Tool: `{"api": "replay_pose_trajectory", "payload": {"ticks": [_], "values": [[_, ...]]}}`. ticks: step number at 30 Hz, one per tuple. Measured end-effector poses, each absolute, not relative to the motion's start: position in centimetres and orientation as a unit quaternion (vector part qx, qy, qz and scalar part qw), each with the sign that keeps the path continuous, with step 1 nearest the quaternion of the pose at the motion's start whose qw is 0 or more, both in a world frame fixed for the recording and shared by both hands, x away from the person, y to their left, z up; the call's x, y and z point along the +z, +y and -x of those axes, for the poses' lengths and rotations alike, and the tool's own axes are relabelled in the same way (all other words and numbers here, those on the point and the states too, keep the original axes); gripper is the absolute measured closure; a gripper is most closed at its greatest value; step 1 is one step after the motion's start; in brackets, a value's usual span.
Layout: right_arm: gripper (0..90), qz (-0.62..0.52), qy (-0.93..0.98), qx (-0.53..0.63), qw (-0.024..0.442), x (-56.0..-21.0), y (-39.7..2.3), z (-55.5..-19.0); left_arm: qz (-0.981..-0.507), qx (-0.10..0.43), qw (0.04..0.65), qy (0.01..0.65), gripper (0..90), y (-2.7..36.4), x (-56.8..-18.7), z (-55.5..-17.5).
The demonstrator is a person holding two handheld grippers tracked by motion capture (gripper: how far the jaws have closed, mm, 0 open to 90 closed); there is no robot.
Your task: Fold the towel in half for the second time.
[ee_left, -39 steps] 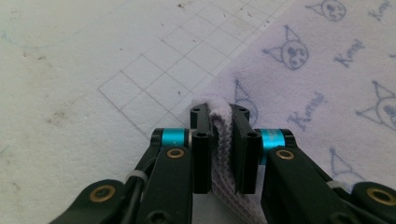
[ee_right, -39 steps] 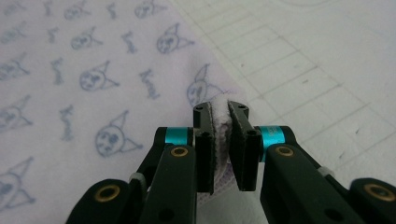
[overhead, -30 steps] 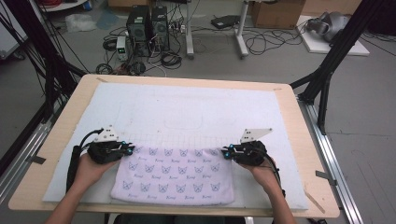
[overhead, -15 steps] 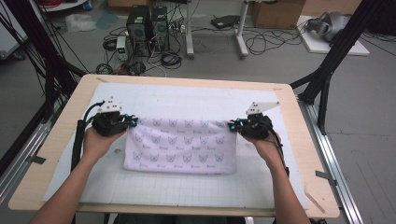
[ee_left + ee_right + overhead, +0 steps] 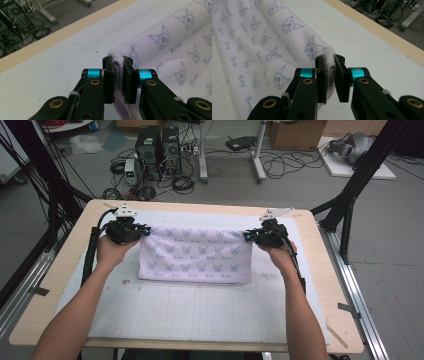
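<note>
Grey concrete floor strewn with black cables and computer towers is seen across the top of the high view, behind a pale wooden worktop covered by a white gridded mat.

At the upper left of that mat, the left hand-held gripper is held in the person's left hand. In the left gripper view, its black jaws are seen closed almost together on a folded corner of a pale lilac towel printed with small cat faces, the towel's ribbed edge being pinched between them. At the upper right of the mat, the right hand-held gripper is held in the right hand. In the right gripper view its jaws are seen narrowly parted, with the other top corner of the towel squeezed against the left jaw.

Between the two grippers the towel is stretched along its top edge and lifted there, while its body slopes down toward the person and its lower edge is laid on the mat, in the middle of the high view. Both forearms are seen entering from the bottom of the frame.
</note>
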State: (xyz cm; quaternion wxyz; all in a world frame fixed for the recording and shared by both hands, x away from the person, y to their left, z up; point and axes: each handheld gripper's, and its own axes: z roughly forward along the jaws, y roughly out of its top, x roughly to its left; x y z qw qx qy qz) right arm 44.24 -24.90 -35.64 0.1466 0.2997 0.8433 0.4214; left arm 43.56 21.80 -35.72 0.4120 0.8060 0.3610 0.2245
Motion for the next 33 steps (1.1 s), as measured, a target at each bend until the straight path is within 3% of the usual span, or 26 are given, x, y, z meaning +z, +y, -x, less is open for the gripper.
{"api": "replay_pose_trajectory", "payload": {"ticks": [2,4,7,17,26,33], "values": [[78.3,-0.305,0.844,0.416,0.149,-35.7,-25.0,-44.9,-0.809,0.222,0.405,0.364,80.3,21.5,-36.3,-44.6],[64.0,-0.324,0.829,0.427,0.158,-36.1,-25.1,-45.5,-0.810,0.228,0.389,0.374,71.1,21.3,-37.2,-45.3],[57.7,-0.345,0.827,0.423,0.136,-37.0,-25.4,-45.8,-0.818,0.217,0.374,0.379,65.0,21.3,-38.1,-45.4],[57.0,-0.335,0.835,0.421,0.115,-39.3,-25.3,-43.0,-0.802,0.209,0.407,0.383,57.3,23.3,-38.8,-42.3],[67.7,-0.314,0.850,0.413,0.090,-42.4,-24.3,-39.8,-0.833,0.185,0.412,0.319,80.2,22.7,-41.2,-37.9],[70.1,-0.301,0.870,0.383,0.073,-43.1,-23.7,-38.6,-0.855,0.163,0.385,0.307,81.2,22.7,-43.4,-36.6]]}}
